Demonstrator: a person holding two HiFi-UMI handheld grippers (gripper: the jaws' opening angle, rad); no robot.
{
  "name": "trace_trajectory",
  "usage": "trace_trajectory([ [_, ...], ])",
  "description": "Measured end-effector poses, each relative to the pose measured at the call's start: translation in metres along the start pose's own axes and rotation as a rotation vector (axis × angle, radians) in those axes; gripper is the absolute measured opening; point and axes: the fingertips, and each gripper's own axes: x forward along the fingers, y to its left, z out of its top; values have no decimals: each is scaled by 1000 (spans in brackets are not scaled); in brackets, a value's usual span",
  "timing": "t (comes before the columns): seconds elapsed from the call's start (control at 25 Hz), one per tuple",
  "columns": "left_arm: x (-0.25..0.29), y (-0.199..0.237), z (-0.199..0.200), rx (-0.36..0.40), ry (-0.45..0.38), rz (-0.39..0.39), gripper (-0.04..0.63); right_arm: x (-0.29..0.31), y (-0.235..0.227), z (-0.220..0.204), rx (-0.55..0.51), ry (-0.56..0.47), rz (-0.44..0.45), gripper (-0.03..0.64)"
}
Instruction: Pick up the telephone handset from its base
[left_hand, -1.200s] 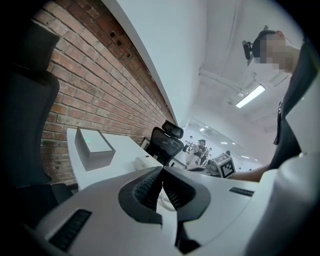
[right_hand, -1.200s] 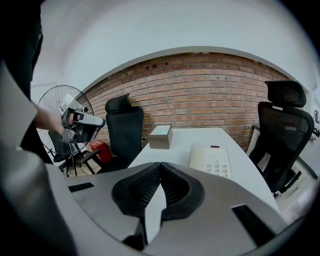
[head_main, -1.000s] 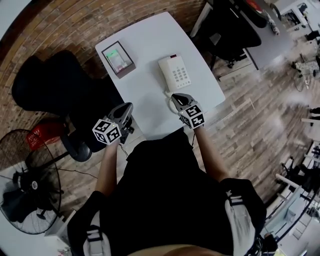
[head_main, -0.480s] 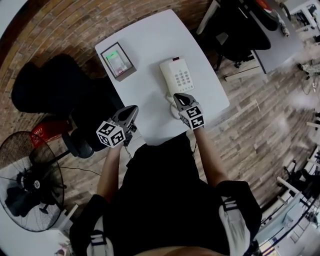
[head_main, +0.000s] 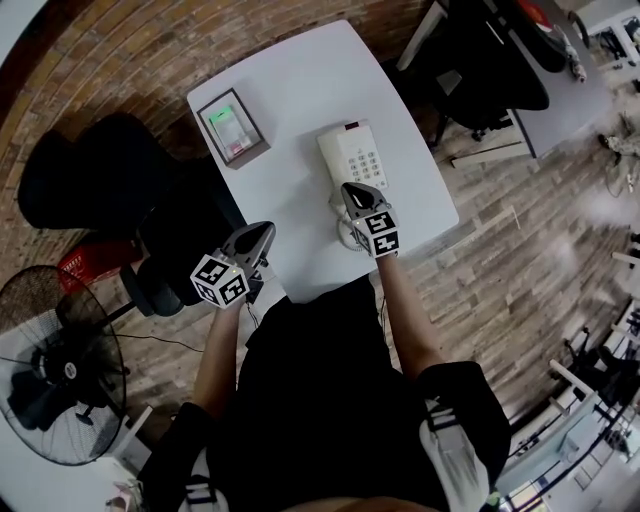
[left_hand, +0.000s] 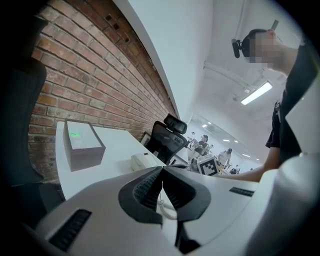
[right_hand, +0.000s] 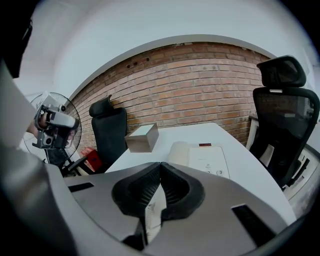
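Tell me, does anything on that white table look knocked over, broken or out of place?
Nothing stands out. The telephone lies flat on the table with its handset resting on the base, and the small box sits upright near the far corner. No spill or damage shows.

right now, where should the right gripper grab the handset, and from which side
Probably the middle of the handset, from above, jaws across its width: it lies lengthwise along the left edge of the base. Open the shut right gripper first.
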Motion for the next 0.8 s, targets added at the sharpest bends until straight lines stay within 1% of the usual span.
trace_trajectory([
  [0.36,0,-4,-9,-20,14,8,20,23,-9,0,-18,19,-45,5],
  [0.44,-1,-4,-12,-23,19,8,20,26,-11,2,-13,19,-61,16],
  [0.48,-2,-4,-12,-25,21,8,20,28,-11,2,-11,19,-68,30],
  [0.56,-4,-5,-13,-27,22,11,20,31,-13,2,-10,23,-81,87],
  [0.64,-4,-5,-13,-28,22,12,20,35,-16,1,-12,28,-98,128],
  [0.8,-7,-3,-14,-28,19,18,20,42,-21,-7,-5,57,-131,180],
])
